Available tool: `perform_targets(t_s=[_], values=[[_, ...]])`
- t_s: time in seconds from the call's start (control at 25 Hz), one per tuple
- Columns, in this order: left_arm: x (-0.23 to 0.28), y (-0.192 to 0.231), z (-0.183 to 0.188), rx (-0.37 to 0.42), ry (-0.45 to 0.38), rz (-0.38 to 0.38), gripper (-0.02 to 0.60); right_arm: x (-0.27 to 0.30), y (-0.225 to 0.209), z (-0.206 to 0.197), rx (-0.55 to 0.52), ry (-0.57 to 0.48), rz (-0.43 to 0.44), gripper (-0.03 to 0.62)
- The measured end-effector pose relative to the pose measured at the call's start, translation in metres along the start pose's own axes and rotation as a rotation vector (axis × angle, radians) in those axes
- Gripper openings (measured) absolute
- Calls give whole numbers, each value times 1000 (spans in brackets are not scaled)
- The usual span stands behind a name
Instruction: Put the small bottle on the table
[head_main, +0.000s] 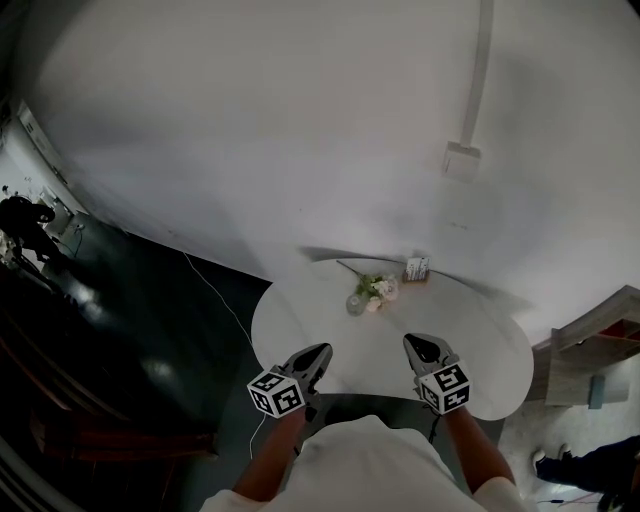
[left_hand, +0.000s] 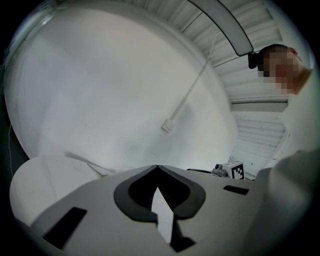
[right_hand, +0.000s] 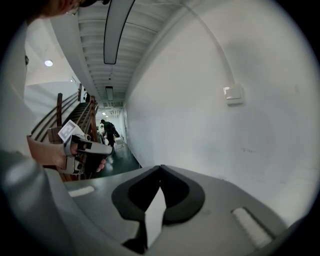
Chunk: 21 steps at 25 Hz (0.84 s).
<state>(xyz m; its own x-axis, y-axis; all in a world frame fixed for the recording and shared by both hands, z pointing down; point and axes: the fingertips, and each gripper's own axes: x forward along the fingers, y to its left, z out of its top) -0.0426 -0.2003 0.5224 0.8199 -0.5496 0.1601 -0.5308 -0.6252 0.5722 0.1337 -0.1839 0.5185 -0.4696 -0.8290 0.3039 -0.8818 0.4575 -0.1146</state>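
Present: left gripper (head_main: 320, 352) and right gripper (head_main: 416, 343), each closed tip to tip, holding nothing, above the round table (head_main: 470, 345) near its edge. Small bottle not discernible there. Scene fits either fetching it or having set it down.

No readable words or numbers, only black-and-white square code patterns on left gripper (head_main: 318, 355) and right gripper (head_main: 420, 347) cubes, print on small white box (head_main: 417, 267) too small to read

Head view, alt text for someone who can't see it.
A person holds the left tongs and right tongs, both shut and empty, over the near edge of a white table. Farther back sit white flowers and a small box.
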Motion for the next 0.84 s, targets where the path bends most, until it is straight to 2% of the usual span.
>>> perform_targets(t_s=[0.28, 0.84], values=[[1, 4, 4, -9, 5, -25, 6, 3, 0, 2, 15, -7, -28, 11], [-6, 15, 8, -16, 6, -29, 6, 10, 7, 7, 7, 0, -36, 11]])
